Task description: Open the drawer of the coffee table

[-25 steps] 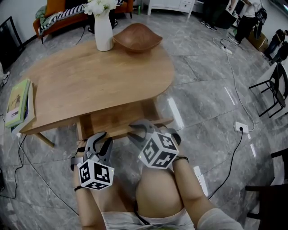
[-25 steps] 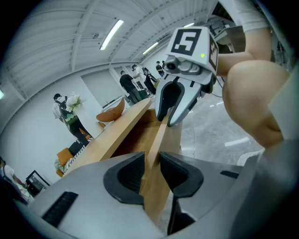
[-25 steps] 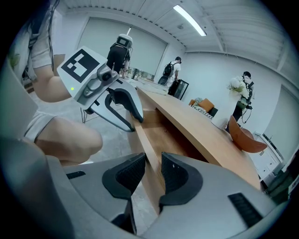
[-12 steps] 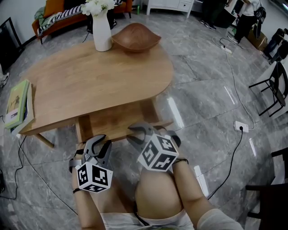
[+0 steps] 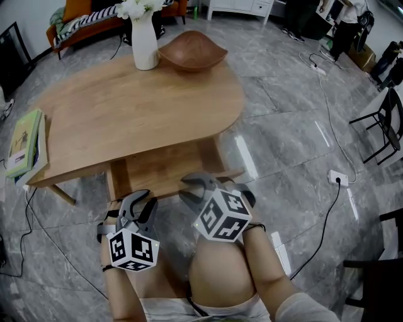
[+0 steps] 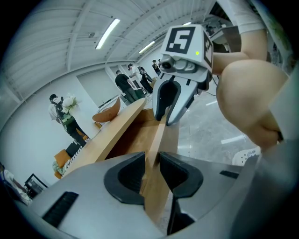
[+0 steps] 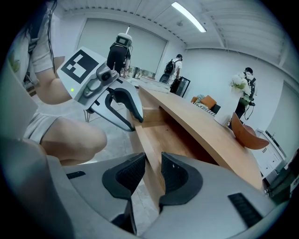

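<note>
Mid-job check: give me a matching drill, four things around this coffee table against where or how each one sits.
Things:
1. vase
2. wooden bowl
3. books
4. drawer front

States:
a. gripped by the left gripper and the right gripper
b. lying at the left end of the table
c. holding white flowers
d. brown, empty, at the table's far edge

Pairs: 1-c, 2-d, 3-b, 4-a.

The left gripper's jaws have just been closing further on the drawer front.
</note>
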Action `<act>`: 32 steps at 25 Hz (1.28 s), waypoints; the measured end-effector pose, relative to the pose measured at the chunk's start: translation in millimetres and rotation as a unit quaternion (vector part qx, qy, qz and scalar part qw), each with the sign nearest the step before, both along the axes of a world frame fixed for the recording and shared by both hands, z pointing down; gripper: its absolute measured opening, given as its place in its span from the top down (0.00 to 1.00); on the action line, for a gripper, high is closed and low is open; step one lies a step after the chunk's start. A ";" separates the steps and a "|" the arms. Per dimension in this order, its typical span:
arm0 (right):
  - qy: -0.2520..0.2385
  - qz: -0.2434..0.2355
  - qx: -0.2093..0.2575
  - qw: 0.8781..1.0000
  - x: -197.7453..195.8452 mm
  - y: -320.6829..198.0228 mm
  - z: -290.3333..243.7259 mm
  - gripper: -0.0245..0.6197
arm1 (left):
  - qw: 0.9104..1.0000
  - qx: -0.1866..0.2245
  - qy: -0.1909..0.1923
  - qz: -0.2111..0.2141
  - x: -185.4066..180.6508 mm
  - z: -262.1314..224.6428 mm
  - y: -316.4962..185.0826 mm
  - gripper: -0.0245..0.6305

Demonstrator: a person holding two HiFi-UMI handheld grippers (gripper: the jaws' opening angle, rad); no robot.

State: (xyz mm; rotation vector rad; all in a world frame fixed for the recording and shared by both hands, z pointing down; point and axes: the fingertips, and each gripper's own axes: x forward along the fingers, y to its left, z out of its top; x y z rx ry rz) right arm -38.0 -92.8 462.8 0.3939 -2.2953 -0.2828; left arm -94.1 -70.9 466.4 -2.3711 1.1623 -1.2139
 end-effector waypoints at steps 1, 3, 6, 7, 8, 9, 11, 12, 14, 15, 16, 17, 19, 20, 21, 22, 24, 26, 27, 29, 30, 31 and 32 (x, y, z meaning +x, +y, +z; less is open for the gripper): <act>0.003 0.000 0.001 1.000 -0.2 0.5 0.3 0.80 | 1.000 -0.001 -0.002 0.001 -0.1 0.2 0.5 0.80; 0.006 -0.001 0.002 1.000 -0.3 1.3 0.8 0.80 | 1.000 -0.002 -0.005 0.003 -0.1 0.6 1.2 0.80; 0.007 -0.001 0.002 1.000 1.0 2.1 0.9 0.80 | 1.000 -0.003 -0.010 0.005 1.2 0.7 2.0 0.80; 0.008 -0.001 0.001 1.000 1.7 2.8 1.1 0.80 | 1.000 -0.003 -0.011 0.005 2.0 0.9 2.8 0.80; 0.009 -0.002 -0.001 1.000 2.3 3.9 1.4 0.80 | 1.000 -0.004 -0.012 0.007 2.6 1.2 4.0 0.80; 0.010 -0.003 -0.002 1.000 2.6 5.2 1.9 0.80 | 1.000 -0.005 -0.012 0.008 3.0 1.7 5.4 0.81; 0.009 -0.003 -0.002 1.000 2.7 7.7 2.5 0.80 | 1.000 -0.004 -0.014 0.011 2.9 2.5 8.1 0.81; 0.008 -0.003 -0.002 1.000 2.7 8.6 2.5 0.80 | 1.000 -0.004 -0.015 0.013 2.9 2.7 9.1 0.81; 0.007 -0.004 -0.002 1.000 3.1 9.6 2.4 0.80 | 1.000 -0.005 -0.018 0.014 3.1 2.9 10.2 0.81; 0.006 -0.004 -0.002 1.000 3.4 9.7 2.3 0.80 | 1.000 -0.004 -0.019 0.014 3.4 2.9 10.3 0.81; 0.006 -0.004 -0.002 1.000 3.6 9.6 2.3 0.80 | 1.000 -0.004 -0.020 0.014 3.7 2.8 10.3 0.81; 0.007 -0.003 -0.001 1.000 3.8 9.6 2.3 0.80 | 1.000 -0.003 -0.021 0.015 3.9 2.7 10.2 0.81; 0.010 -0.002 -0.002 1.000 4.2 10.2 2.4 0.80 | 1.000 -0.003 -0.022 0.016 4.5 2.8 10.9 0.81; 0.011 -0.003 -0.003 1.000 4.5 11.0 2.7 0.80 | 1.000 -0.003 -0.023 0.017 4.9 3.0 11.7 0.81; 0.011 -0.003 -0.005 1.000 4.8 11.8 3.0 0.80 | 1.000 -0.003 -0.023 0.018 5.2 3.3 12.6 0.81; 0.011 -0.003 -0.008 1.000 5.1 12.7 3.4 0.80 | 1.000 -0.003 -0.022 0.018 5.4 3.6 13.5 0.81; 0.010 -0.003 -0.011 1.000 5.3 14.2 4.0 0.80 | 1.000 -0.002 -0.020 0.019 5.4 4.3 15.1 0.81; 0.013 -0.002 -0.011 1.000 5.2 15.2 4.4 0.80 | 1.000 -0.002 -0.018 0.019 5.4 4.7 16.3 0.81; 0.016 -0.001 -0.011 1.000 5.4 15.7 4.4 0.80 | 1.000 -0.001 -0.018 0.018 5.6 4.5 16.8 0.81; 0.019 -0.001 -0.010 1.000 6.6 16.7 4.1 0.80 | 1.000 0.001 -0.016 0.019 6.9 3.9 17.7 0.81; 0.020 -0.001 -0.011 1.000 7.3 17.1 4.0 0.80 | 1.000 0.002 -0.016 0.019 7.6 3.7 18.2 0.81; 0.021 -0.001 -0.011 1.000 7.8 17.5 4.1 0.80 | 1.000 0.003 -0.016 0.019 8.1 3.8 18.6 0.81; 0.022 -0.001 -0.012 1.000 8.0 18.0 4.4 0.80 | 1.000 0.002 -0.016 0.019 8.3 4.1 19.1 0.81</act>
